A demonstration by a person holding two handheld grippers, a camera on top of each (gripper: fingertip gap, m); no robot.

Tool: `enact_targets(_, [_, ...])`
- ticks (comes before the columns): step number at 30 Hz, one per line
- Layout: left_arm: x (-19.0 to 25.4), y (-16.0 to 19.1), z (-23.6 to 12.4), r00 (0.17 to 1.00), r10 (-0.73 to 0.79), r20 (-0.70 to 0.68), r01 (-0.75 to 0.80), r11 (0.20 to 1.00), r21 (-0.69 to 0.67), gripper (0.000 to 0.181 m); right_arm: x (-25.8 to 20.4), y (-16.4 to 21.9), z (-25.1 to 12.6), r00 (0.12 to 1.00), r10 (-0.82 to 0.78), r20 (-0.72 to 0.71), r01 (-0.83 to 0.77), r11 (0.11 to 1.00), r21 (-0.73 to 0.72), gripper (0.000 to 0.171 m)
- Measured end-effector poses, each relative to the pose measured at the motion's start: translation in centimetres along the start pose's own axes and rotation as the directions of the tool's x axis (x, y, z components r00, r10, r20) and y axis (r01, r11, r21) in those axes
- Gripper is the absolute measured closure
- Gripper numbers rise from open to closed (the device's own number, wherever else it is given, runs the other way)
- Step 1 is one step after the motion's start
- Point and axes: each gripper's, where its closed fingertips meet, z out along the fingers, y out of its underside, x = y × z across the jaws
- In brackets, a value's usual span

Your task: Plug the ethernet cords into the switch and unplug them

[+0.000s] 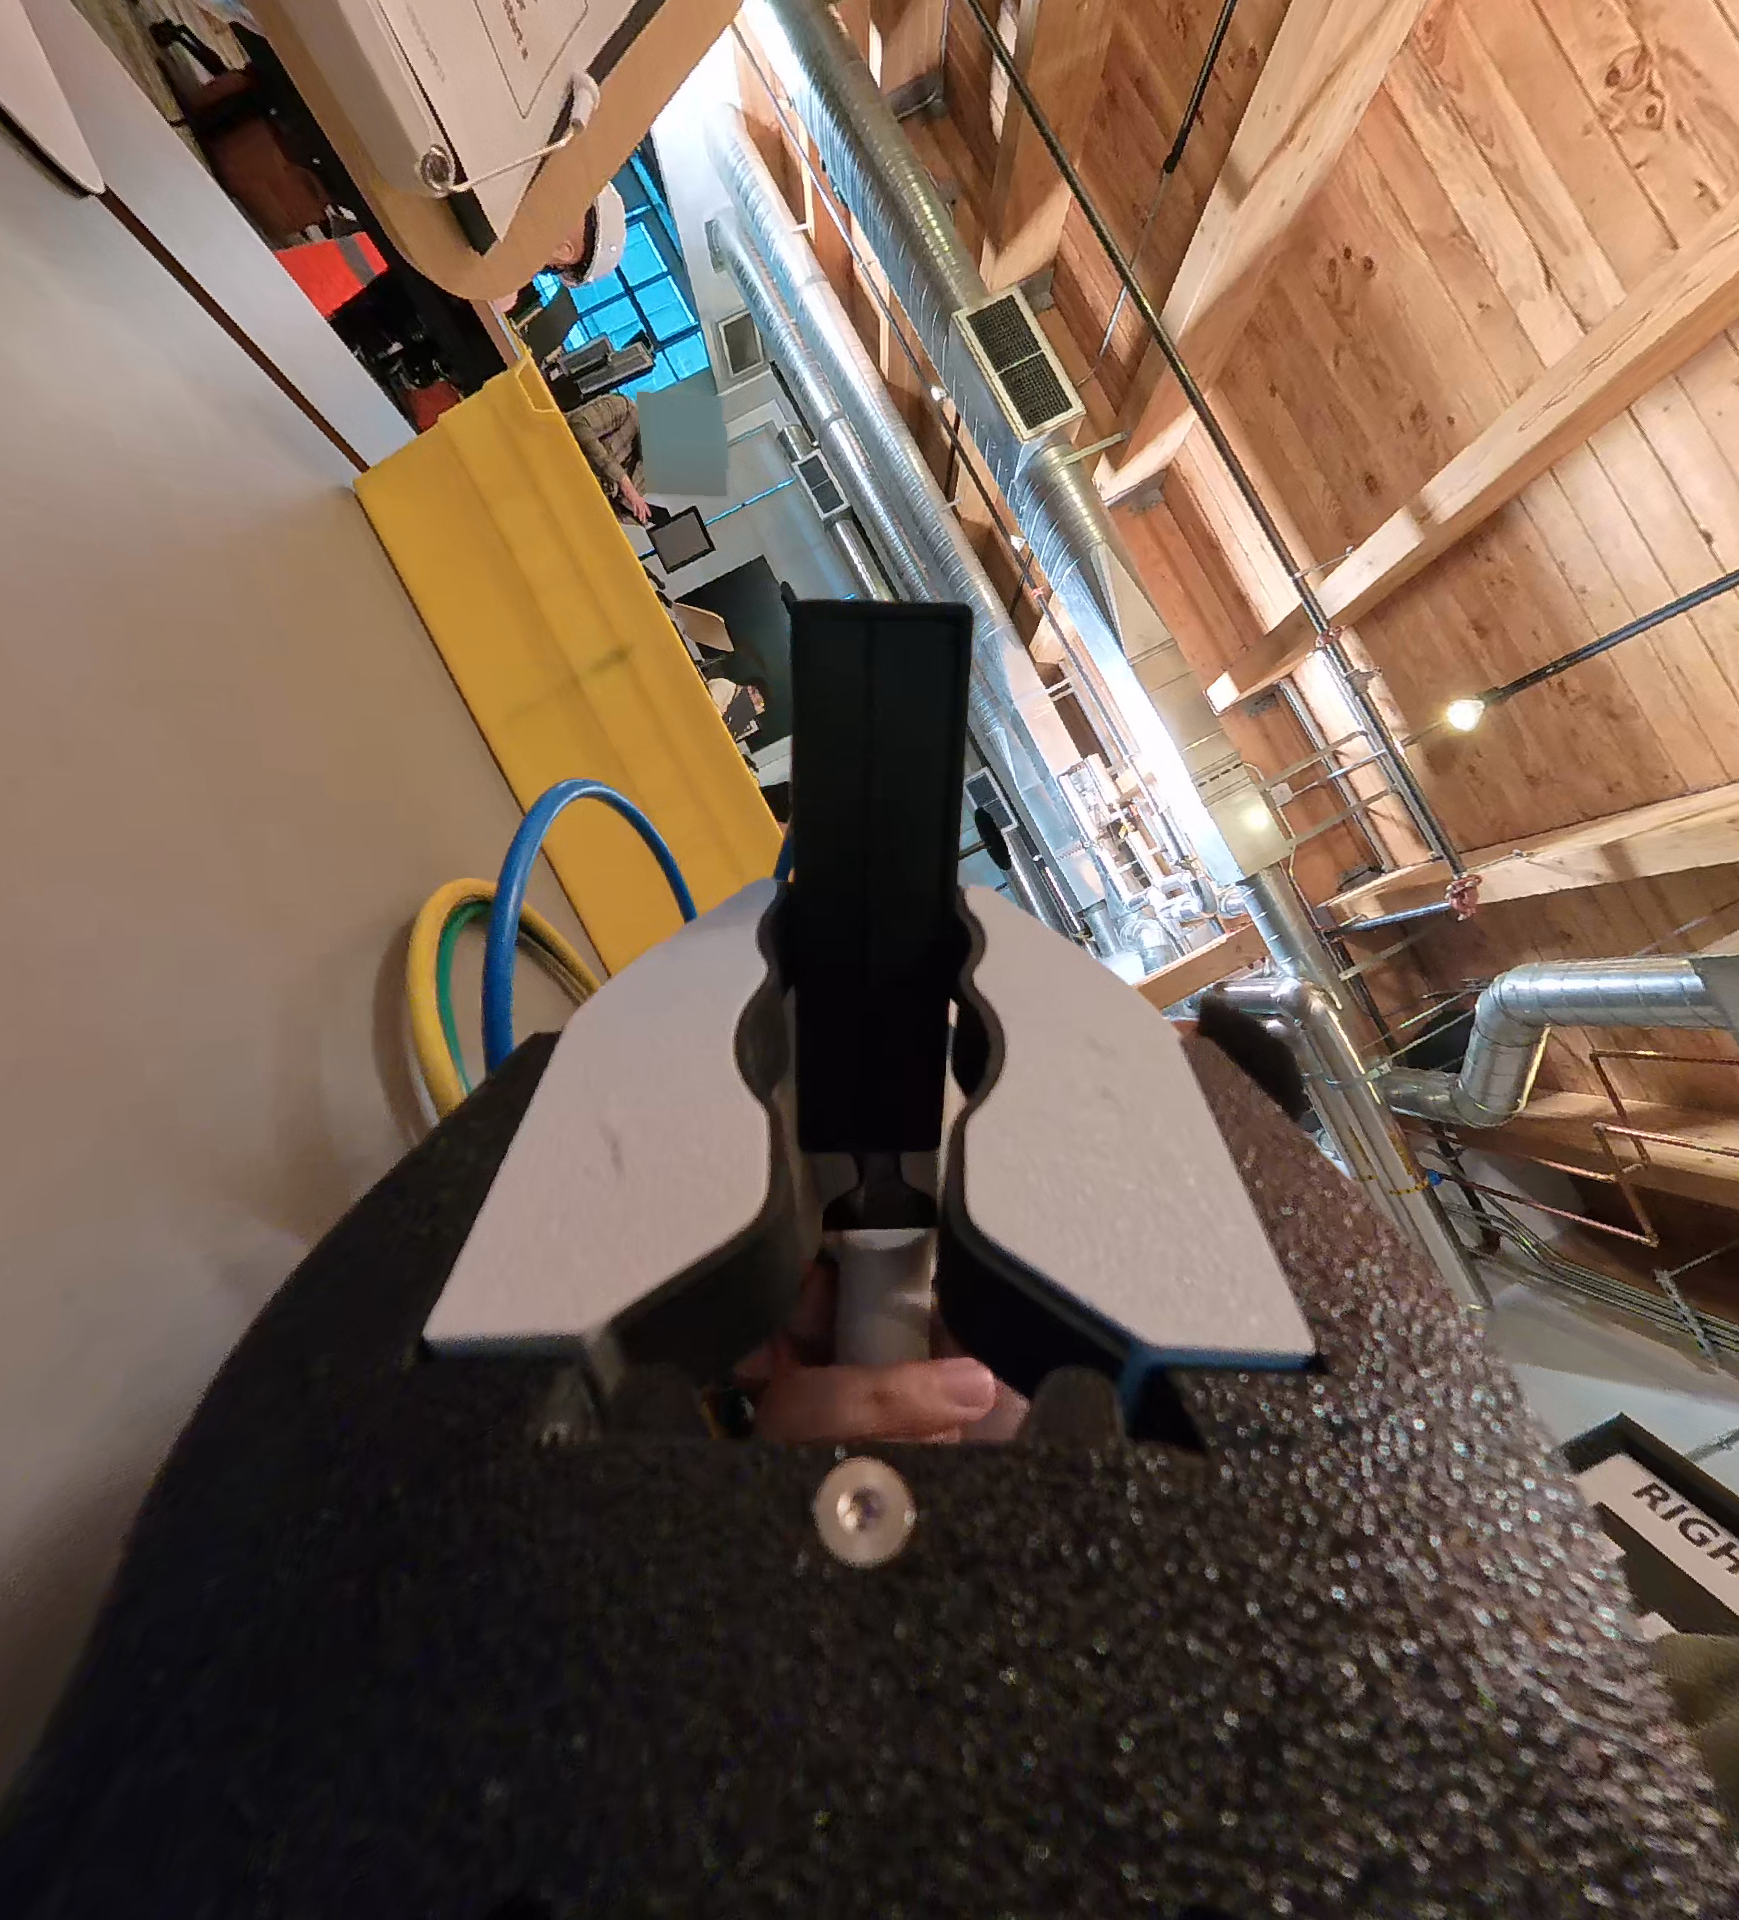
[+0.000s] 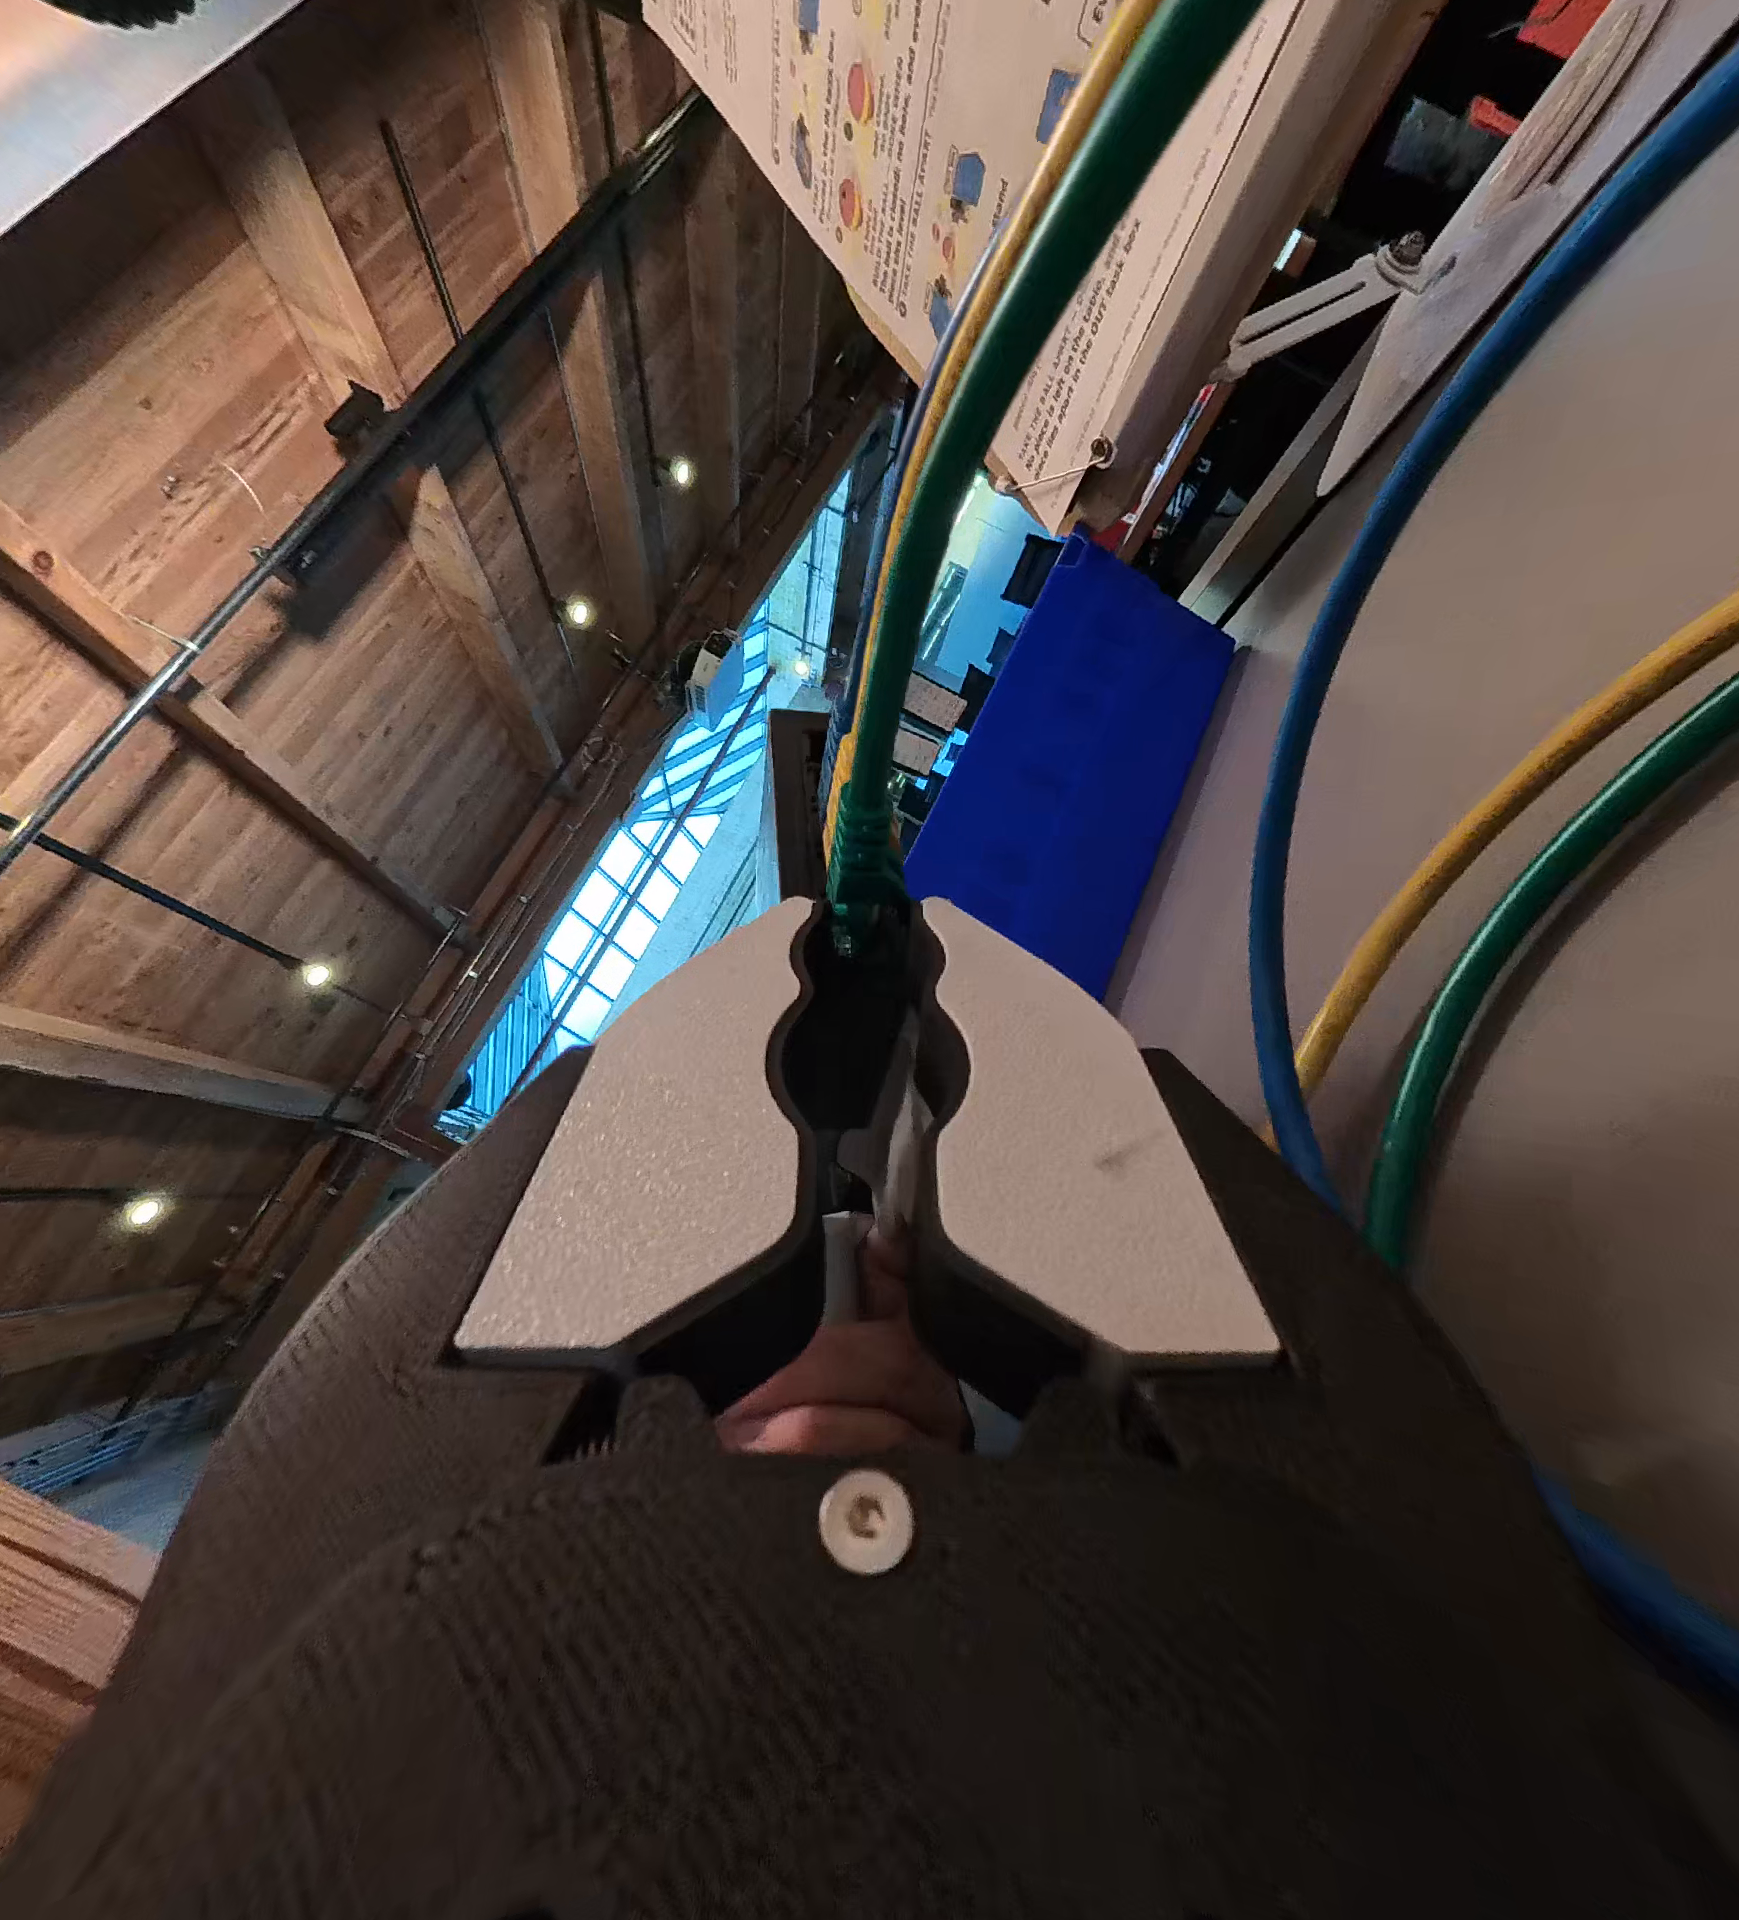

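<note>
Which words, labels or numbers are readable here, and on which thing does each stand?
I do not copy writing; only where it stands.
White label, left wrist view, lower right: large, readable.
White sheet, same view, top: too small.
Illustrated sheet, right wrist view, top: small, tilted.
White board beside it: too small.

Left wrist view: the camera sits close behind its own tongs [image 1: 870,914], rolled sideways, so the pale desk [image 1: 117,779] rises along the left edge and the timber ceiling [image 1: 1467,364] fills the right. Right wrist view: likewise close behind its tongs [image 2: 865,914] but rolled the opposite way, with the desk [image 2: 1623,935] at right and the ceiling [image 2: 169,623] at left. Both views share the desk surface, the looped coloured cords [image 1: 491,987] [image 2: 1447,987] and the ceiling.
</note>
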Motion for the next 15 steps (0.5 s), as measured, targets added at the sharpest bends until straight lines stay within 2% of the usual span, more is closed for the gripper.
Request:
enact_targets(13, [0.4,-1.1,-0.4,0.994,0.106,-0.018,-0.104,0.992,0.077,0.154,-0.6,0.2,1.2,0.995,-0.074,0.064,0.077,0.996,-0.04,0.161])
enact_targets(15, [0.2,-1.4,-0.7,0.995,0.101,-0.013,-0.1,0.992,0.073,0.154,-0.5,0.5,1.4,0.988,-0.15,0.037,0.153,0.985,-0.081,0.163])
